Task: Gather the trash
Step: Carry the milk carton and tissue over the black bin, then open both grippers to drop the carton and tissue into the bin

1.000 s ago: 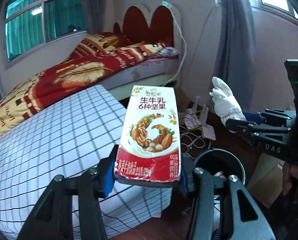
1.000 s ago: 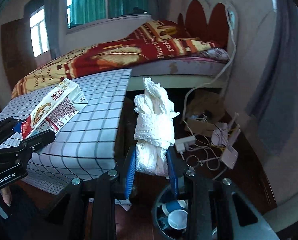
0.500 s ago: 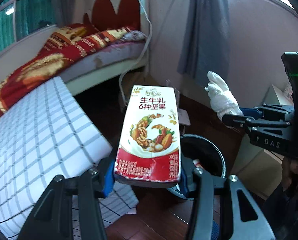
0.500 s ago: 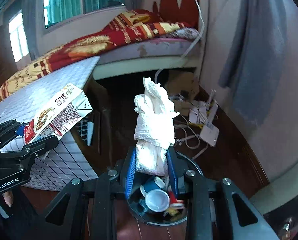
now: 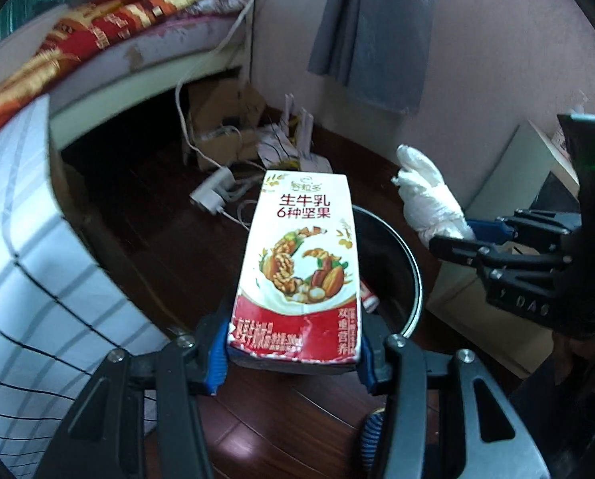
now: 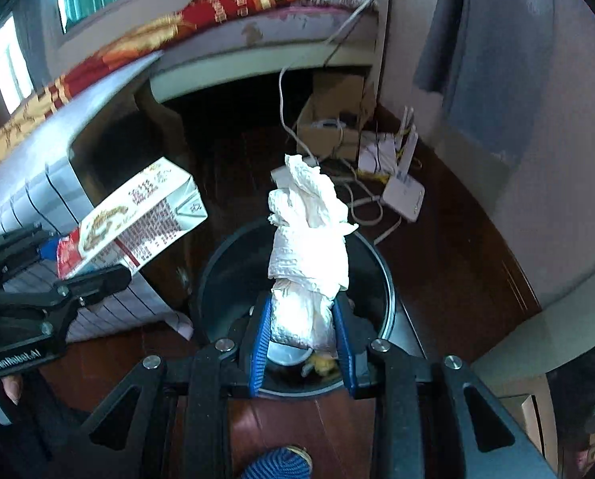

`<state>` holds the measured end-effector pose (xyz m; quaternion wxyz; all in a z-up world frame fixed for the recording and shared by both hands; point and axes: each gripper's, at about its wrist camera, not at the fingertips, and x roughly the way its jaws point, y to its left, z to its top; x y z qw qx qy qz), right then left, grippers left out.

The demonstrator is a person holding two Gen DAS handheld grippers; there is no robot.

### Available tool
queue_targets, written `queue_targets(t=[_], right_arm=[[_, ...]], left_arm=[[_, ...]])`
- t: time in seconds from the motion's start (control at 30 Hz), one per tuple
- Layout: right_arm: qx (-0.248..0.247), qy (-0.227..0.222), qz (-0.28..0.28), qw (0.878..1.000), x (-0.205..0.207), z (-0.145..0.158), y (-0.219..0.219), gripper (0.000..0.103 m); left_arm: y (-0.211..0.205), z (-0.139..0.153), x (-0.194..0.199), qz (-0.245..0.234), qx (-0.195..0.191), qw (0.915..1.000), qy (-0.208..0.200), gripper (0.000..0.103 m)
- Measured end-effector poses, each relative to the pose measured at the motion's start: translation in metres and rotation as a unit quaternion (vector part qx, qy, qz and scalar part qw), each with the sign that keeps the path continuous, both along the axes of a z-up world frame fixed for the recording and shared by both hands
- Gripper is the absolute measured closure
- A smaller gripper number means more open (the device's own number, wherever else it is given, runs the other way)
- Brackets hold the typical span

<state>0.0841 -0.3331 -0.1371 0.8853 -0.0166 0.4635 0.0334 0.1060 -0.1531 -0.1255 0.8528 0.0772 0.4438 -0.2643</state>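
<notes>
Dark wooden floor (image 5: pixel 169 215) ran under a bed (image 5: pixel 145 36) with a red and gold quilt, and one round black trash bin (image 6: pixel 381 279) stood on it. One milk carton (image 5: pixel 297 271), white on top with a picture of nuts and a red band at its base, was gripped at its lower end by the left gripper (image 5: pixel 295 353), fingers closed on its sides, held above the bin's near rim. One crumpled white paper towel wad (image 6: pixel 307 247) was pinched between the blue-padded fingers of the right gripper (image 6: pixel 302 345), directly over the bin's opening. Inside the bin lay a cup and yellowish scraps. One white router (image 6: pixel 403 195) sat beyond the bin.
</notes>
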Motion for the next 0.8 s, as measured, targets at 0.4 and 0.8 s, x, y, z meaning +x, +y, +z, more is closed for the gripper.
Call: queue_targets(t=[0.4,0.8], right_arm=[[-0.003,0.07,0.024,0.997,0.027,-0.063,-0.007,0.071],[-0.057,0.062,-0.022,0.996,0.043,-0.08,-0.025,0.0]], left_arm=[[-0.023,-0.046,0.031,-0.007,-0.004,0.9974,0.072,0.051],[0.005,-0.058,0.03,0.081,0.041,0.9944,0.054,0.0]])
